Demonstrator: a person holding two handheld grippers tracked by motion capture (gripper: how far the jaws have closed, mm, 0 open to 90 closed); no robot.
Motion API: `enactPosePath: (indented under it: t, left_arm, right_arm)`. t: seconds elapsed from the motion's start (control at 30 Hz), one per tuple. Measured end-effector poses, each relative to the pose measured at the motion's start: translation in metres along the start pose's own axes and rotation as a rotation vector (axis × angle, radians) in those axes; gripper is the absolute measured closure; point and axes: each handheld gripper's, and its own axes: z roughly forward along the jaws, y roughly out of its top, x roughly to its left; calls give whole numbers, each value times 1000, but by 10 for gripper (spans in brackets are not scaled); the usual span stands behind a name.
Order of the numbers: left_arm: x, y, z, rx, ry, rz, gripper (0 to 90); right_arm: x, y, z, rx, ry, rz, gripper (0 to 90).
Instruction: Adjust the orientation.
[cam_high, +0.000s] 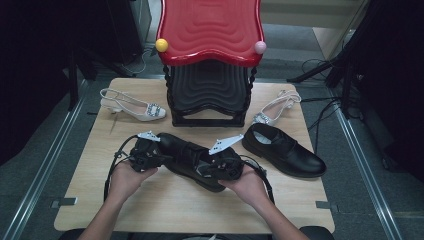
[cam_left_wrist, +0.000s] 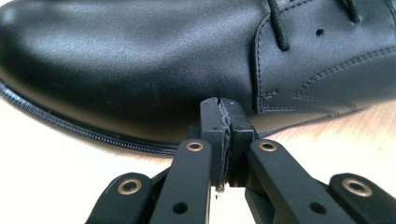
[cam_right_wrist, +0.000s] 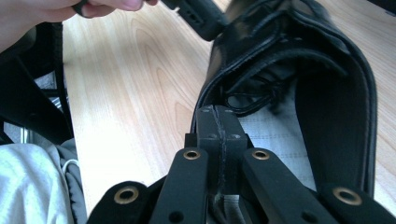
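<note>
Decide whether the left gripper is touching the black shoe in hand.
Touching: in the left gripper view, the shut left gripper tips press against the black shoe side just above its sole.

Two black shoes (cam_high: 190, 157); two white heels (cam_high: 134, 106); one rack (cam_high: 210, 30).

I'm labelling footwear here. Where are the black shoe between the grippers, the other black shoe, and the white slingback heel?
Held black shoe (cam_high: 187, 152), high view, laced top.
Other black shoe (cam_high: 295, 156), high view, vamp.
White slingback heel (cam_high: 145, 111), high view, toe section.

dim high view, glare on table (cam_left_wrist: 56, 186)
</note>
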Motion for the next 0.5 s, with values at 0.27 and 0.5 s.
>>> enactPosePath:
  t: [0.27, 0.5]
  left_arm:
    - [3, 6, 2, -28, -6, 28, 894]
    - [-2, 2, -9, -52, -1, 21, 897]
  right_arm:
    - [-9, -2, -20, -66, -58, 16, 900]
    - [-31, -9, -36, -93, -117, 53, 900]
